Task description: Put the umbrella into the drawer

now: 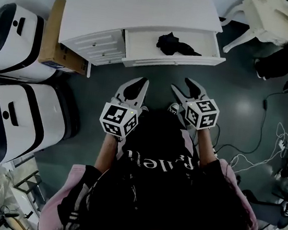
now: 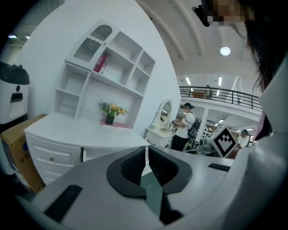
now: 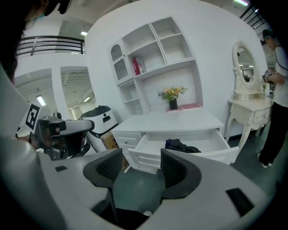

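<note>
Umbrella lies in the open drawer, a soft black crumpled bundle right of centre; both grippers empty.
L gripper: ribbed dark pads pressed almost together, nothing btwn them. R gripper: pads spread wide, only dark floor and the drawer front seen thru the gap. Both hang over bare floor just near of the drawer's front edge, apart from it. Desk is smooth white w/ a flat bare top and a stack of shut drawers at left. Cardboard box stands against the desk's left end; two rounded white-and-black machines crowd the left; loose cables at right.
</note>
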`<state>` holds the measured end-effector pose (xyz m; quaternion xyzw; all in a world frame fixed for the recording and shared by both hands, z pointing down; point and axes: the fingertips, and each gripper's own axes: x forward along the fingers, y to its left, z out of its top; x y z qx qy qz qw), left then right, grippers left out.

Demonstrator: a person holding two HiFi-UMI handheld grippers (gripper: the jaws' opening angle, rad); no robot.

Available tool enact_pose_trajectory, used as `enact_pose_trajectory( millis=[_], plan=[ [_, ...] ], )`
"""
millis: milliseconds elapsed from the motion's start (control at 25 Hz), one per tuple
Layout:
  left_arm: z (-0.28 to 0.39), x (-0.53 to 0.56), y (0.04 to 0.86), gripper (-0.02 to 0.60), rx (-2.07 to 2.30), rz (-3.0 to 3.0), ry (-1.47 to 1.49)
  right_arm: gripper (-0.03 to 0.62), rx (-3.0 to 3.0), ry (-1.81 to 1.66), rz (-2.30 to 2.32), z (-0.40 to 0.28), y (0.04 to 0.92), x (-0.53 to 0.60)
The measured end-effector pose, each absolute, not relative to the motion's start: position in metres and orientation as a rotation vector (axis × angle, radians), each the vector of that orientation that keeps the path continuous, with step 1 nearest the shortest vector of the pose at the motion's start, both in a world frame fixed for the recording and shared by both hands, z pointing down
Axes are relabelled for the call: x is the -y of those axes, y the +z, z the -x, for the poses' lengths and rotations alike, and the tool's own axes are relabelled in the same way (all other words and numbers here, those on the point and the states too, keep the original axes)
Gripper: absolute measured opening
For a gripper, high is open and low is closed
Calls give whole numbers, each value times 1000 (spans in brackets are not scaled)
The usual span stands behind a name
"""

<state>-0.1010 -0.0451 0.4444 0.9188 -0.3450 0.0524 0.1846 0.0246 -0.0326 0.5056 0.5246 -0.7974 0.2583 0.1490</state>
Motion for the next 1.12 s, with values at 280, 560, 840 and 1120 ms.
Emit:
enact_pose_trajectory(
  millis=[280, 560, 840, 1120],
  plan=[
    [101, 24, 434, 31, 1014, -2591, 114, 123, 2301, 719, -1517, -22, 498, 12],
    [92, -6, 427, 31, 1100, -2538, 69, 96, 2345, 724, -1480, -29, 488, -29],
    [53, -74, 426, 31, 1129, -2524, 65, 69, 2410, 665, -1420, -58, 475, -87],
    [26, -124, 426, 31, 1160, -2523, 63, 63, 2475, 598, -1344, -70, 461, -133]
  ],
)
